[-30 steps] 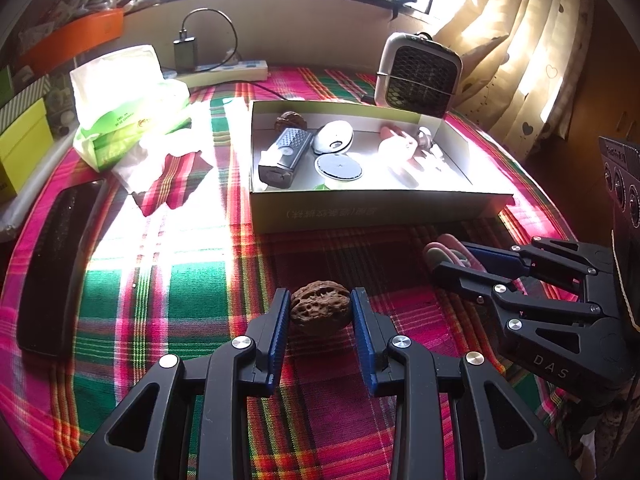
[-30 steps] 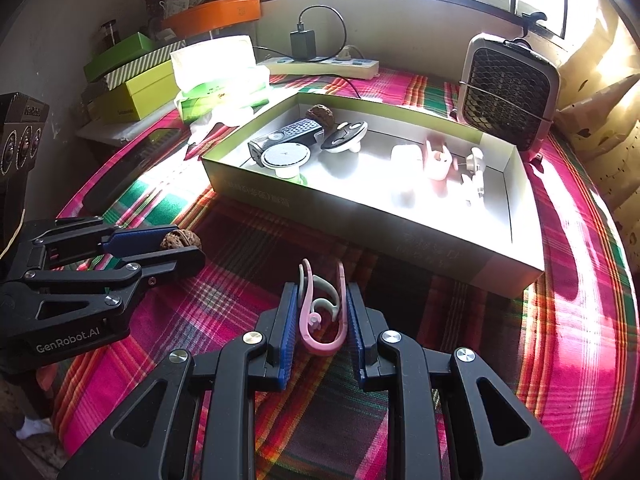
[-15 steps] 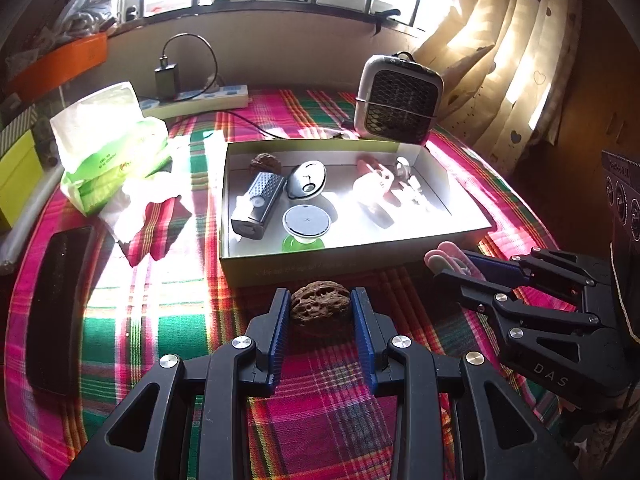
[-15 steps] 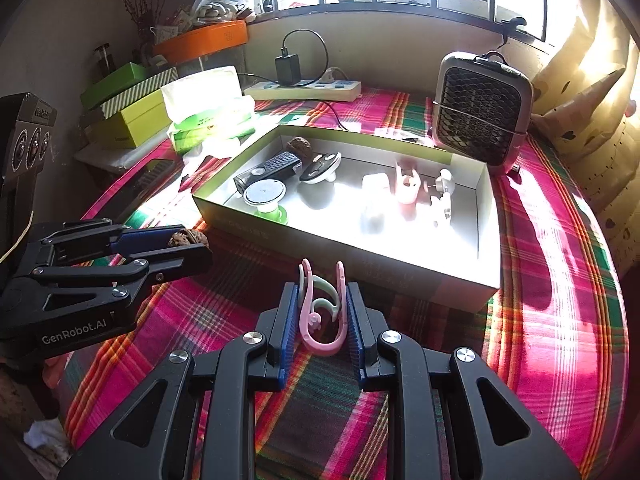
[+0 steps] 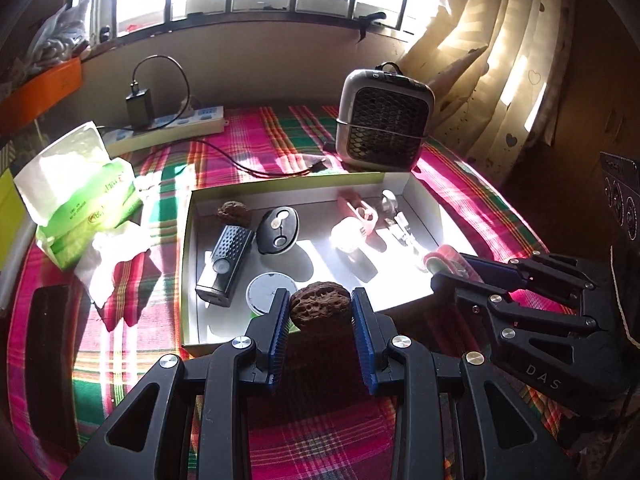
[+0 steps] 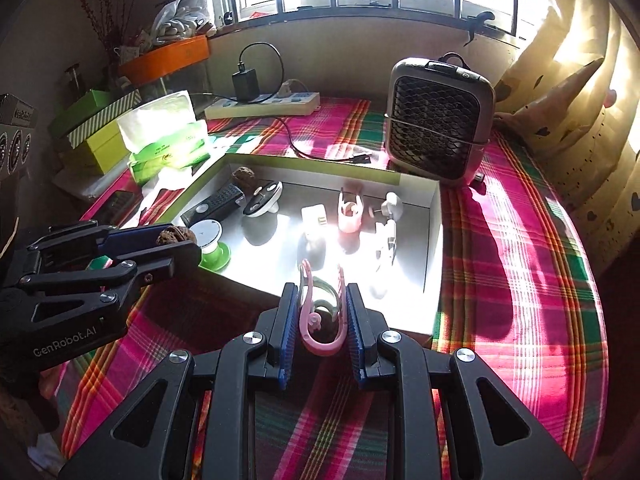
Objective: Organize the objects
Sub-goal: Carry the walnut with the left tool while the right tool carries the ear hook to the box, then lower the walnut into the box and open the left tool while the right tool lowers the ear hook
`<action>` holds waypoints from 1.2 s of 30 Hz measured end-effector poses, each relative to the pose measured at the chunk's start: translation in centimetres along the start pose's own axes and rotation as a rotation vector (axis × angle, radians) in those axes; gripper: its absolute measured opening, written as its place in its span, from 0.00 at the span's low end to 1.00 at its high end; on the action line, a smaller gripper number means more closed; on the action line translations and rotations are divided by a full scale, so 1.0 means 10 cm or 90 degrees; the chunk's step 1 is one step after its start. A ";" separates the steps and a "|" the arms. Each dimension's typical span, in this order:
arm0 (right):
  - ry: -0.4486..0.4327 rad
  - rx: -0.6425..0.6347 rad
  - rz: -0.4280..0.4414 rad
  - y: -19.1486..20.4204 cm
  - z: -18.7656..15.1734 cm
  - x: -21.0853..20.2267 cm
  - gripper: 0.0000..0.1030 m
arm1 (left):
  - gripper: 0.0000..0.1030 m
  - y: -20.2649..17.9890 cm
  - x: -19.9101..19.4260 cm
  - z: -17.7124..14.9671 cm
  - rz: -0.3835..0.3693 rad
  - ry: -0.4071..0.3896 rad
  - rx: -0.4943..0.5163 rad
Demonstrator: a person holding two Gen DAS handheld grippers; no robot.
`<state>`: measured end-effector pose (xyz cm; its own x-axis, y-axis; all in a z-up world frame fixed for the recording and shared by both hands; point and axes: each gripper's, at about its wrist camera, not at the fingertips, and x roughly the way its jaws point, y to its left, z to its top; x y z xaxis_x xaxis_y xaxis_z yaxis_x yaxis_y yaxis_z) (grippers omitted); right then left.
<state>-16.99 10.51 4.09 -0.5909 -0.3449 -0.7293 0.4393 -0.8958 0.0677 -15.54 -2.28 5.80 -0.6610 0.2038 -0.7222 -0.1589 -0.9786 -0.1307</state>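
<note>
**Two objects carried to the box**

Nearest the left wrist view, the left hand-held gripper point(image 5: 319, 320) is clamped on a walnut point(image 5: 319, 309), its blue pads pressing both sides, with the nut held above the near wall of the box point(image 5: 188, 280). In the right wrist view the right hand-held gripper point(image 6: 322, 320) is closed on a pink ear-hook point(image 6: 322, 316), likewise poised at the near edge of the box. Beyond, the box floor carries a black remote point(image 5: 226, 266), a white disc point(image 5: 266, 294), an oval black case point(image 5: 279, 230), a second walnut point(image 5: 234, 212) and several pale pieces on the right. Farther off on the plaid surface point(image 5: 240, 152) stand a tissue pack point(image 5: 84, 204), a power strip point(image 5: 172, 128) and a small fan heater point(image 5: 384, 120). The step in hand appears to be transport. The next move probably calls for advancing each load over bare floor, lowering, then opening the jaws.
</note>
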 end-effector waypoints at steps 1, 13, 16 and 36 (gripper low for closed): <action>0.000 0.000 -0.001 -0.02 0.02 0.01 0.23 | 0.27 0.00 0.02 0.02 0.001 0.001 -0.001; 0.027 0.010 -0.003 -0.16 0.20 0.28 0.23 | 0.27 -0.04 0.35 0.18 0.009 0.022 0.011; 0.037 0.008 -0.001 -0.16 0.23 0.36 0.23 | 0.27 -0.03 0.43 0.19 0.012 0.031 0.011; 0.075 -0.004 0.000 -0.21 0.27 0.66 0.23 | 0.27 -0.01 0.68 0.23 0.022 0.052 0.017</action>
<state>-23.60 9.33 0.97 -0.5074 -0.3088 -0.8045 0.4430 -0.8943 0.0638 -21.67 -0.74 2.49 -0.6050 0.1664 -0.7786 -0.1575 -0.9836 -0.0879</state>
